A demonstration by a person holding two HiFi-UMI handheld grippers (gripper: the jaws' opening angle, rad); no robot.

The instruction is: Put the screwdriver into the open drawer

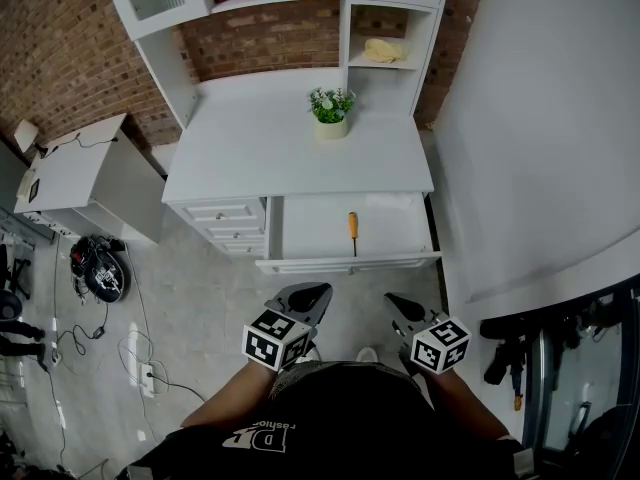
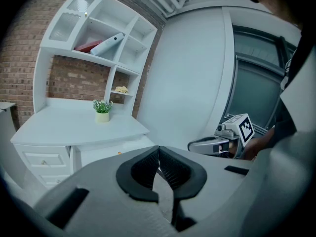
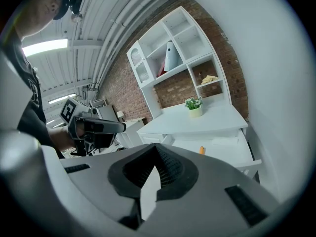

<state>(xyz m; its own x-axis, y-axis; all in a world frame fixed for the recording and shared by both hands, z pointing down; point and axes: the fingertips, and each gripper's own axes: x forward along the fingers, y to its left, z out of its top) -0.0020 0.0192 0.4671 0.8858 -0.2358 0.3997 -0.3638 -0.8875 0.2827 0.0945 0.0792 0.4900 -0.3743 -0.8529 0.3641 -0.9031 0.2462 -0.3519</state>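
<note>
A screwdriver (image 1: 352,230) with an orange handle lies inside the open white drawer (image 1: 300,230) under the desk top. Its orange handle tip (image 3: 202,150) also peeks out in the right gripper view. Both grippers hang in front of the drawer, close to the person's body and apart from it. My left gripper (image 1: 318,293) is shut with nothing between its pads (image 2: 168,168). My right gripper (image 1: 392,301) is shut and empty too, its pads (image 3: 165,168) meeting at the tip. Each gripper shows in the other's view, the right gripper (image 2: 191,145) and the left gripper (image 3: 121,127).
A small potted plant (image 1: 331,109) stands on the white desk top (image 1: 260,153). Closed drawers (image 1: 228,223) sit left of the open one. Shelves above hold a yellow object (image 1: 382,51). A white wall (image 1: 540,138) runs along the right. Cables and gear (image 1: 98,268) lie on the floor at left.
</note>
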